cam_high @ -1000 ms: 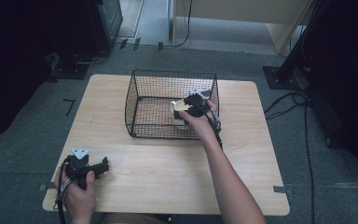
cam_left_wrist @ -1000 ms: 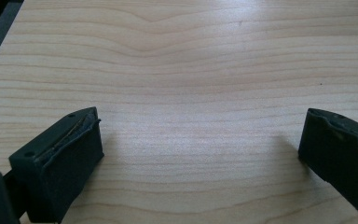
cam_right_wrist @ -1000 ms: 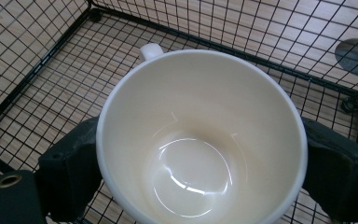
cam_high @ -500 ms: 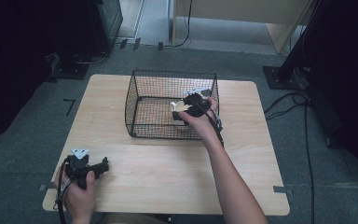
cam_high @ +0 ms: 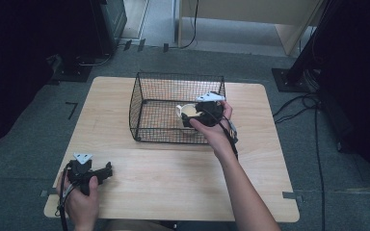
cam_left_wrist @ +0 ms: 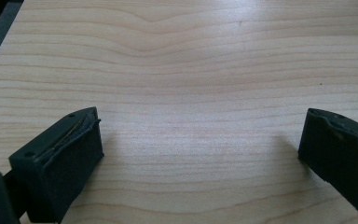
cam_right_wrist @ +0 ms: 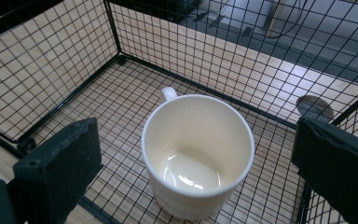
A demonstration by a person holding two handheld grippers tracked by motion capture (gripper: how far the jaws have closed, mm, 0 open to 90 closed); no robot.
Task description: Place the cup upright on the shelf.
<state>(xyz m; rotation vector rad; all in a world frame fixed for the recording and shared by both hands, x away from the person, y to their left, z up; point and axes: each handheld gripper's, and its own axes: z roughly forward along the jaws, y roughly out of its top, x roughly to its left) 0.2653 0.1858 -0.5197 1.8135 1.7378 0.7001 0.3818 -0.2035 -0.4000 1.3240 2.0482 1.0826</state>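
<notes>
Left gripper (cam_high: 107, 172) sits down at the near-left of the wooden table (cam_high: 173, 183) with jaws spread wide over bare wood, while the right gripper (cam_high: 189, 118), jaws also apart, hovers over the cream mug (cam_right_wrist: 198, 154) standing upright inside the black wire basket (cam_high: 147, 115).

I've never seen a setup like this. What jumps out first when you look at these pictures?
A black wire basket stands at the far middle of the wooden table, with a cream mug upright and empty on its floor. The right gripper reaches in over the basket's right side, jaws wide apart on either side of the mug without touching it. The left gripper rests near the table's front left corner, jaws open over bare wood.
</notes>
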